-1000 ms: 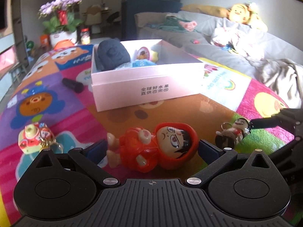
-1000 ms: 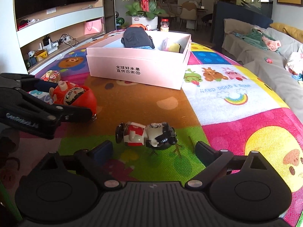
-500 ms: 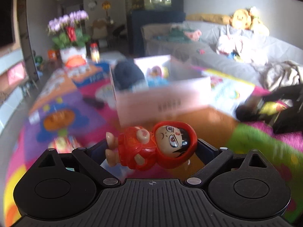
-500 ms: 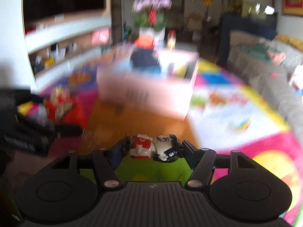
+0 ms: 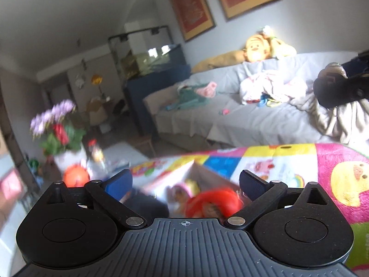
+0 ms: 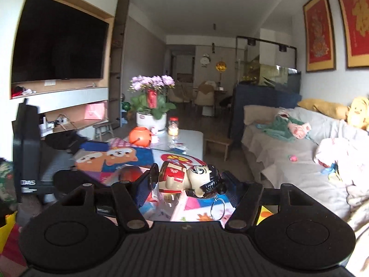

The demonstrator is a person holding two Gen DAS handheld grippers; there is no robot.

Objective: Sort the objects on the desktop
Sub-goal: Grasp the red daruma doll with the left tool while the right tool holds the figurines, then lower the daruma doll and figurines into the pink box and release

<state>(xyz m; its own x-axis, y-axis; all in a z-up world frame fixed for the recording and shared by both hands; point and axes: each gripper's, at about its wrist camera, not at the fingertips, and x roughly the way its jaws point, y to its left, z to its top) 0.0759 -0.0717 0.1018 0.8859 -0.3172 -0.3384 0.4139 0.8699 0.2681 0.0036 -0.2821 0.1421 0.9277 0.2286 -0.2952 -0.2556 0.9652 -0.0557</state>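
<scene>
Over the colourful mat [image 5: 288, 159], my left hand-held gripper [image 5: 185, 182] is gaping above the blurred red doll [image 5: 213, 204]; my right hand-held gripper [image 6: 188, 183] is pinching the bearded figurine [image 6: 189, 179]

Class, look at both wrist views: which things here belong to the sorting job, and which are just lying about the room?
Belong to the job:
- red-hooded doll, blurred
- bearded figurine
- box, blurred

Just lying about:
- potted flowers
- jar
- yellow plush toy
- television
</scene>
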